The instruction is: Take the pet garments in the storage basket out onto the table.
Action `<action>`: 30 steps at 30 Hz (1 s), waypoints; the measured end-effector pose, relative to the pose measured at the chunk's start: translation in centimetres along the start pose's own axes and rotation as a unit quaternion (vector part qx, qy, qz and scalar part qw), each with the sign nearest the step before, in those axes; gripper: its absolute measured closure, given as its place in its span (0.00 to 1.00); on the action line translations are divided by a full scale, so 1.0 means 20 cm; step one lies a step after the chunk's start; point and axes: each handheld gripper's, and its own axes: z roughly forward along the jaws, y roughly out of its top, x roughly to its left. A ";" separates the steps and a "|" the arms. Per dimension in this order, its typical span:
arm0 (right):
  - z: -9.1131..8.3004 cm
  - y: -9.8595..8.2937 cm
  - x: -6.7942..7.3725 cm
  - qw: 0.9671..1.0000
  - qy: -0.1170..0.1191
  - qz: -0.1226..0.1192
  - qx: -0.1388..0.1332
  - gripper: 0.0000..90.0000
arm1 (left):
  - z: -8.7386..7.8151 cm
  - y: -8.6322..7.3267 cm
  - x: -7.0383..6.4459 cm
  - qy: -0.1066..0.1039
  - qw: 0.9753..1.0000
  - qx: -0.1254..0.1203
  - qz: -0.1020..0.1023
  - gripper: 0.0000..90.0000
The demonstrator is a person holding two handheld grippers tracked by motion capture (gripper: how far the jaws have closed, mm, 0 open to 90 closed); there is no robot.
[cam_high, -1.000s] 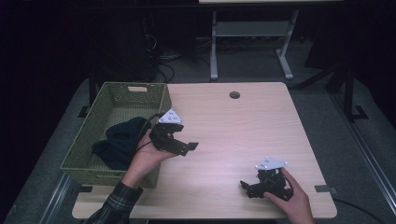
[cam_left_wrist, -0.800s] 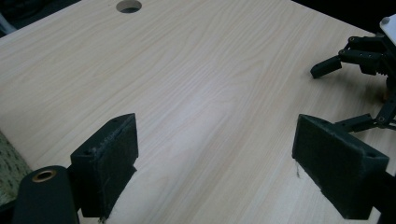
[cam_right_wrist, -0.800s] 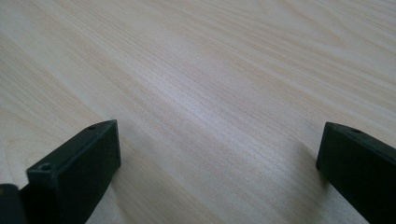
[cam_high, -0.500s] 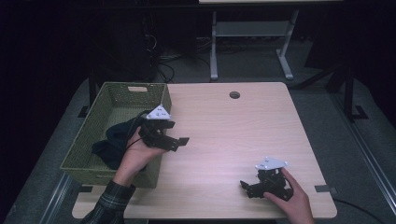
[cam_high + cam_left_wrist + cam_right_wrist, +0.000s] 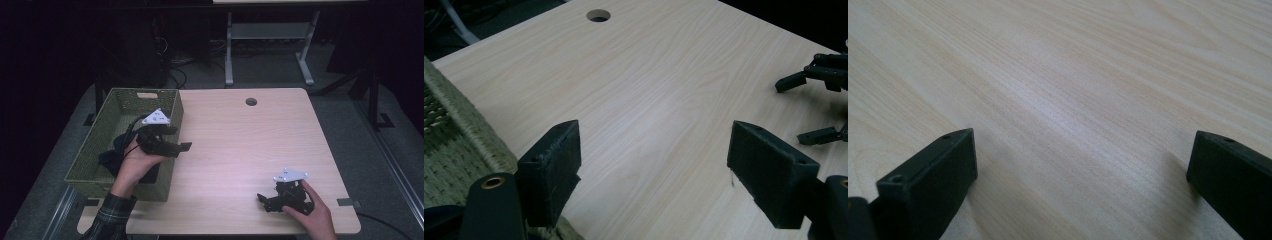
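Observation:
My left gripper (image 5: 179, 139) is held over the right rim of a green woven basket (image 5: 95, 150), its jaws wide open and empty, pointing right across the table. In the left gripper view, the left gripper (image 5: 654, 132) shows nothing between its jaws, with the basket rim (image 5: 459, 145) at lower left. A dark cloth (image 5: 114, 152) lies inside the basket, partly hidden by the hand. My right gripper (image 5: 263, 201) rests low on the light wooden table (image 5: 240, 145) near the front right, open and empty. Bare wood lies between the jaws of the right gripper (image 5: 1083, 140).
A round cable hole (image 5: 251, 101) sits near the table's far edge. The other gripper (image 5: 819, 75) shows far off in the left gripper view. A metal stand (image 5: 270, 45) and cables lie on the dark floor beyond the table.
My left gripper has moved left and back, from above the tabletop to over the basket's right rim, still open. The right gripper has stayed put.

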 end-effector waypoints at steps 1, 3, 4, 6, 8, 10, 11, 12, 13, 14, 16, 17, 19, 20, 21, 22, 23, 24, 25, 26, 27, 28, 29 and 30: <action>0.00 0.00 0.00 1.000 0.000 0.000 0.000 0.00 | -0.01 0.00 0.01 0.000 1.000 0.000 -0.002 0.23; 0.00 0.00 0.00 1.000 0.000 0.000 0.000 0.00 | -0.02 -0.01 0.02 0.002 1.000 -0.001 -0.004 0.23; 0.00 0.00 0.00 1.000 0.000 0.000 0.000 0.00 | -0.03 -0.01 0.02 0.003 1.000 -0.001 -0.004 0.23; 0.00 0.00 0.00 1.000 0.000 0.000 0.000 0.00 | -0.03 -0.01 0.03 0.004 1.000 -0.001 -0.007 0.23; 0.00 0.00 0.00 1.000 0.000 0.000 0.000 0.00 | -0.04 -0.02 0.05 0.006 1.000 0.001 -0.005 0.23; 0.00 0.00 0.00 1.000 0.000 0.000 0.000 0.00 | -0.05 -0.02 0.06 0.008 1.000 -0.002 -0.009 0.23; 0.00 0.00 0.00 1.000 0.000 0.000 0.000 0.00 | -0.05 -0.03 0.06 0.009 1.000 -0.001 -0.011 0.23; 0.00 0.00 0.00 1.000 0.000 0.000 0.000 0.00 | -0.06 -0.03 0.07 0.010 1.000 -0.001 -0.010 0.23; 0.00 0.00 0.00 1.000 0.000 0.000 0.000 0.00 | -0.06 -0.03 0.07 0.012 1.000 0.001 -0.009 0.23; 0.00 0.00 0.00 1.000 0.000 0.000 0.000 0.00 | -0.06 -0.03 0.08 0.013 1.000 -0.001 -0.013 0.23; 0.00 0.00 0.00 1.000 0.000 0.000 0.000 0.00 | -0.07 -0.04 0.09 0.018 1.000 0.000 -0.010 0.23; 0.00 0.00 0.00 1.000 0.000 0.000 0.000 0.00 | -0.08 -0.04 0.10 0.020 1.000 0.000 -0.011 0.23; 0.00 0.00 0.00 1.000 0.000 0.000 0.000 0.00 | -0.09 -0.05 0.11 0.023 1.000 -0.003 -0.014 0.23; 0.00 0.00 0.00 1.000 0.000 0.000 0.000 0.00 | -0.09 -0.05 0.11 0.025 1.000 -0.002 -0.014 0.23; 0.00 0.00 0.00 1.000 0.000 0.000 0.000 0.00 | -0.10 -0.05 0.12 0.027 1.000 0.000 -0.013 0.23; 0.00 0.00 0.00 1.000 0.000 0.000 0.000 0.00 | -0.10 -0.06 0.13 0.030 0.999 -0.002 -0.016 0.23; 0.00 0.00 0.00 1.000 0.000 0.000 0.000 0.00 | -0.11 -0.06 0.13 0.032 0.999 0.000 -0.014 0.23; 0.00 0.00 0.00 1.000 0.000 0.000 0.000 0.00 | -0.11 -0.06 0.14 0.033 0.999 0.001 -0.014 0.23; 0.00 0.00 0.00 1.000 0.000 0.000 0.000 0.00 | -0.11 -0.07 0.14 0.035 0.999 -0.001 -0.018 0.23; 0.00 0.00 0.00 1.000 0.000 0.000 0.000 0.00 | -0.12 -0.07 0.15 0.037 0.999 0.003 -0.014 0.23; 0.00 0.00 0.00 1.000 0.000 0.000 0.000 0.00 | -0.12 -0.07 0.16 0.038 0.999 0.002 -0.015 0.23; 0.00 0.00 0.00 1.000 0.000 0.000 0.000 0.00 | -0.13 -0.08 0.17 0.040 0.999 0.001 -0.018 0.23; 0.00 0.00 0.00 1.000 0.000 0.000 0.000 0.00 | -0.13 -0.08 0.17 0.042 0.999 0.002 -0.019 0.23; 0.00 0.00 0.00 1.000 0.000 0.000 0.000 0.00 | -0.14 -0.08 0.18 0.045 0.999 0.003 -0.019 0.23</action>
